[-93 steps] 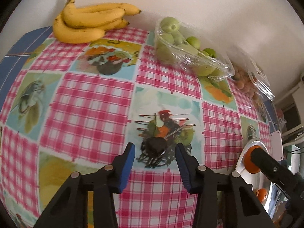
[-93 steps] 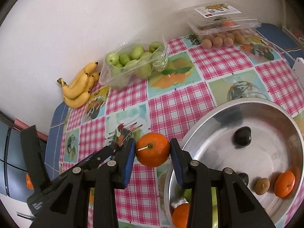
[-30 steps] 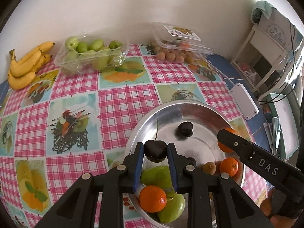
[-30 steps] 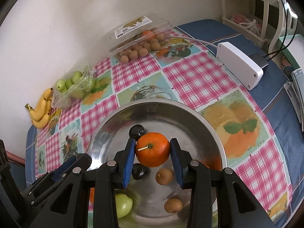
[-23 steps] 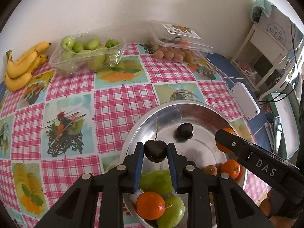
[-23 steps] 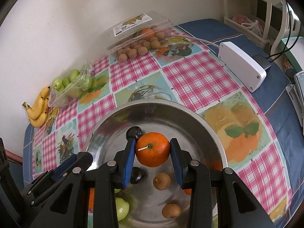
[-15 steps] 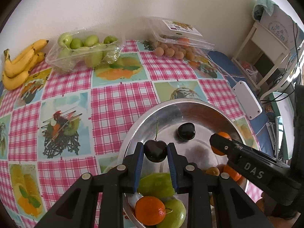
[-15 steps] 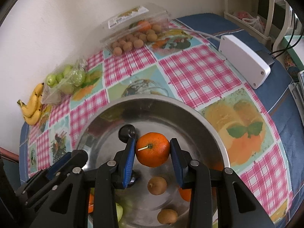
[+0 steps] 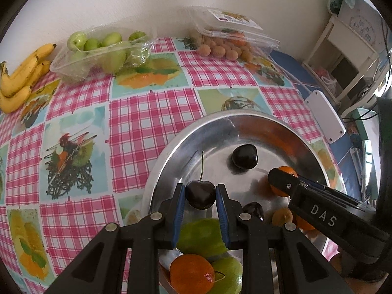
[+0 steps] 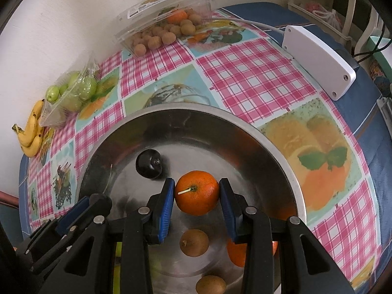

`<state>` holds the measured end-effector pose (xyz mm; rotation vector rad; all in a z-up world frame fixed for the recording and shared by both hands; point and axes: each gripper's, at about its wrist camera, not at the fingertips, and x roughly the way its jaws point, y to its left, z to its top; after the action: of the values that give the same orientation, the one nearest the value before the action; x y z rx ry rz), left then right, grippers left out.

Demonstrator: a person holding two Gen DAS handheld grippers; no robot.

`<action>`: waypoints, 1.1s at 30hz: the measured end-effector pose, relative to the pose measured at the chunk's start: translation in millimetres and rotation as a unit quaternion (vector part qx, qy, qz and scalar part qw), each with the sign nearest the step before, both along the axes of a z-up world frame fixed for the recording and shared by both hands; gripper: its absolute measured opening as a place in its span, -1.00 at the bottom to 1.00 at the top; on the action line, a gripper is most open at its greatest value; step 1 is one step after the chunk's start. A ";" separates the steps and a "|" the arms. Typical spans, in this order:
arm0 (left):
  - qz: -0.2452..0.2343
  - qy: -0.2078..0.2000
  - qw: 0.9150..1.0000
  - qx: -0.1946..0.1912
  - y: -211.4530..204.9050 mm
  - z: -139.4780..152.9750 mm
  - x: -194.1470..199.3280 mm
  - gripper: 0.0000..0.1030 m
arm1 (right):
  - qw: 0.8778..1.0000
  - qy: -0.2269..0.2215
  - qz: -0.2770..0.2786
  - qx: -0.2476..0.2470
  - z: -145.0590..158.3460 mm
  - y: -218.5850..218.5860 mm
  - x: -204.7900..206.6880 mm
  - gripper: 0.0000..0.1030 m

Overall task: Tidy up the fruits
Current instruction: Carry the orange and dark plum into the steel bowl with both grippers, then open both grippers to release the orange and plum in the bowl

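My left gripper [image 9: 200, 196] is shut on a dark cherry [image 9: 200, 194] with a long stem, held over the near left part of the steel bowl [image 9: 220, 120]. My right gripper [image 10: 197, 194] is shut on an orange [image 10: 197, 193], held over the middle of the same bowl [image 10: 281, 152]. In the bowl lie another dark cherry [image 9: 244, 157], green fruits [image 9: 201, 235], oranges [image 9: 191, 274] and small brown fruits [image 10: 194, 242]. The right gripper's finger [image 9: 281, 183] shows in the left wrist view.
On the pink checked tablecloth [image 9: 147, 107] by the wall lie bananas [image 9: 19, 78], a tray of green fruits [image 9: 103, 51] and a clear box of small brown fruits [image 9: 227, 39]. A white adapter box [image 10: 318, 61] with a cable lies at the right.
Both grippers have moved lower and further in over the bowl, each still holding its fruit. About three seconds ago the left gripper was open and empty over the tablecloth.
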<state>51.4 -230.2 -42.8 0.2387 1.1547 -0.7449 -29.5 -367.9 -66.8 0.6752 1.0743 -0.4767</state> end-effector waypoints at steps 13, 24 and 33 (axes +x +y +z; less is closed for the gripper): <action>0.005 0.010 1.000 0.012 2.2 -7.6 4.2 -0.46 | 1.000 0.005 0.000 0.001 -0.2 -0.5 2.0 -0.24; -0.002 0.016 1.000 0.010 0.6 -5.7 4.7 -0.32 | 1.000 0.022 0.007 -0.013 1.4 -0.8 8.5 -0.20; 0.005 0.007 1.000 -0.006 7.4 21.9 7.2 0.10 | 0.999 0.000 0.007 -0.031 28.9 -1.5 6.8 0.01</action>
<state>58.5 -222.8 -21.0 0.2188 1.1643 -0.7454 -22.6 -369.4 -37.9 0.6121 1.0586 -0.4967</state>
